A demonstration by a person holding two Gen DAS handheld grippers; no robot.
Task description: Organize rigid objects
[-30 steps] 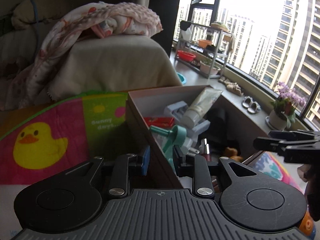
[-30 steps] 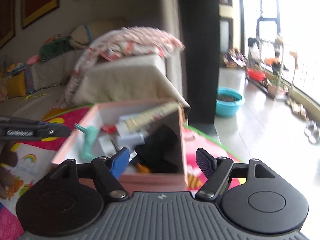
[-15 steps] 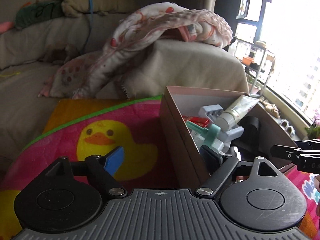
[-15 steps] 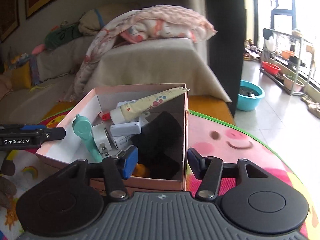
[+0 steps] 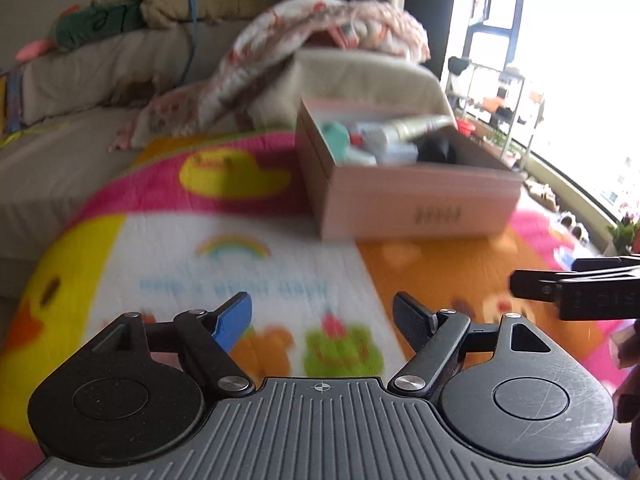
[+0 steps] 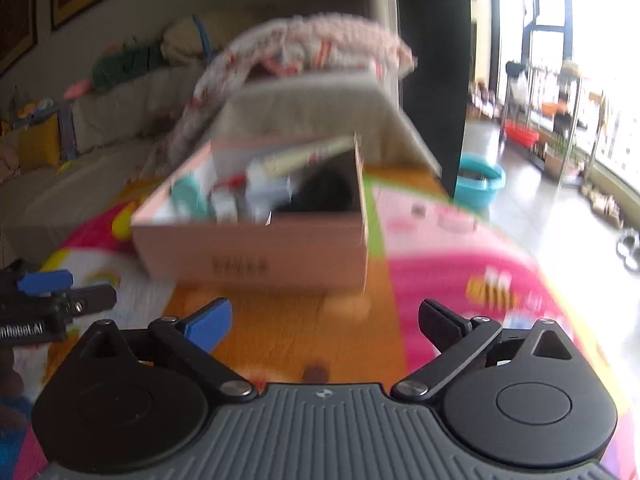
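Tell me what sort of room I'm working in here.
Most likely a home living room doubling as a play area: a beige fabric sofa with a floral blanket, a bright cartoon-print play mat holding the pink cardboard box, and tall windows.

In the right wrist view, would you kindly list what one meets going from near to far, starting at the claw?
Right claw with fingers apart and nothing between them → play mat → pink box full of small items → beige sofa → patterned blanket on top.
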